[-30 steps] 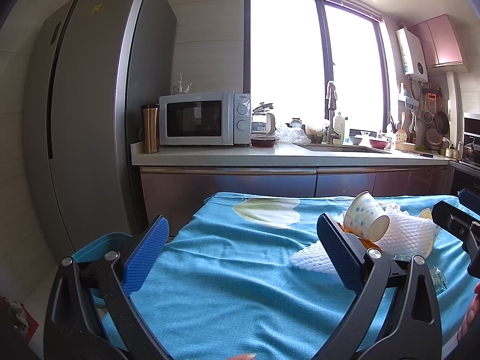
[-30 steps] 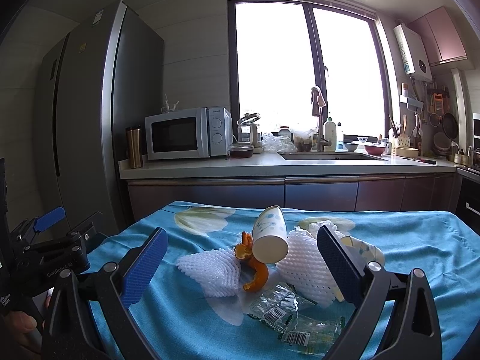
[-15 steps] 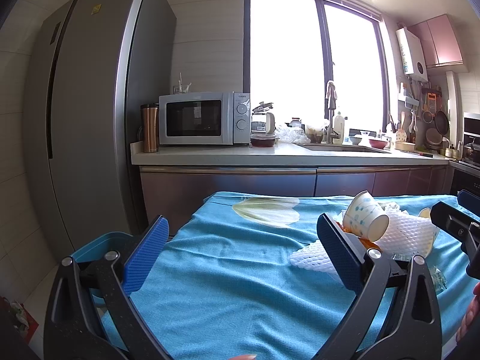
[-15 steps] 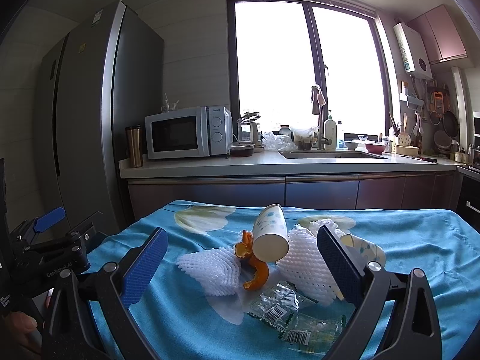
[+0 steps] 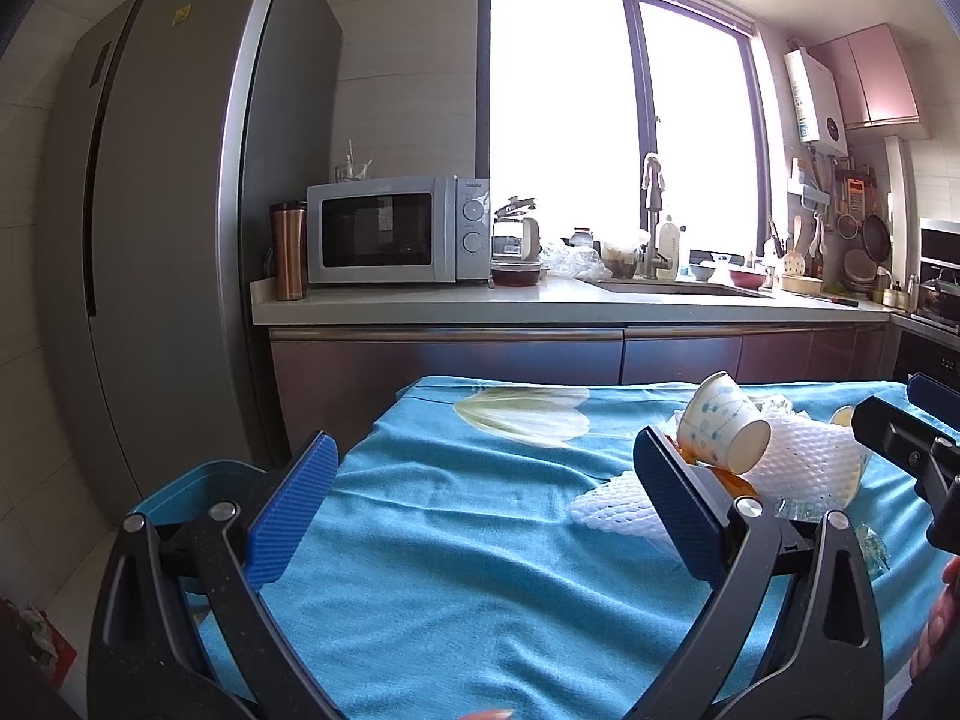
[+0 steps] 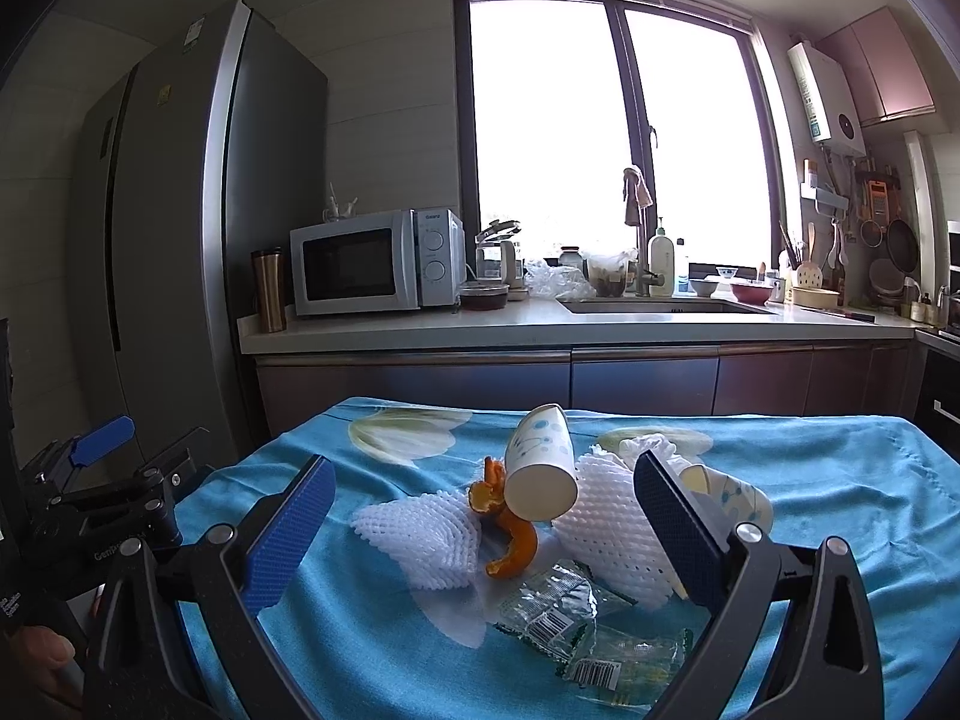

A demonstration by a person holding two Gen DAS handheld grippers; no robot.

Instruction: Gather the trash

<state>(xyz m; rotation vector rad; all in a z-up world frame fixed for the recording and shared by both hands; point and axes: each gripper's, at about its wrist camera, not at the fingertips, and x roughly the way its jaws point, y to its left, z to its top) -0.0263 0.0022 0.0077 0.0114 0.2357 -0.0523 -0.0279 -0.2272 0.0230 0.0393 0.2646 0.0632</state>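
Note:
A pile of trash lies on the blue tablecloth (image 6: 840,480): a tipped paper cup (image 6: 540,462), orange peel (image 6: 510,534), white foam fruit nets (image 6: 426,534), clear plastic wrappers (image 6: 570,618) and a second paper cup (image 6: 729,495). My right gripper (image 6: 480,534) is open and empty, hovering just in front of the pile. My left gripper (image 5: 486,510) is open and empty over bare cloth, left of the pile; the tipped cup (image 5: 723,429) and a foam net (image 5: 804,462) show at its right. A blue bin (image 5: 198,486) stands beside the table's left edge.
A kitchen counter (image 5: 540,300) with a microwave (image 5: 396,231), a steel mug (image 5: 288,252) and a sink runs behind the table. A tall grey fridge (image 5: 168,240) stands at left. The other gripper shows at each view's edge.

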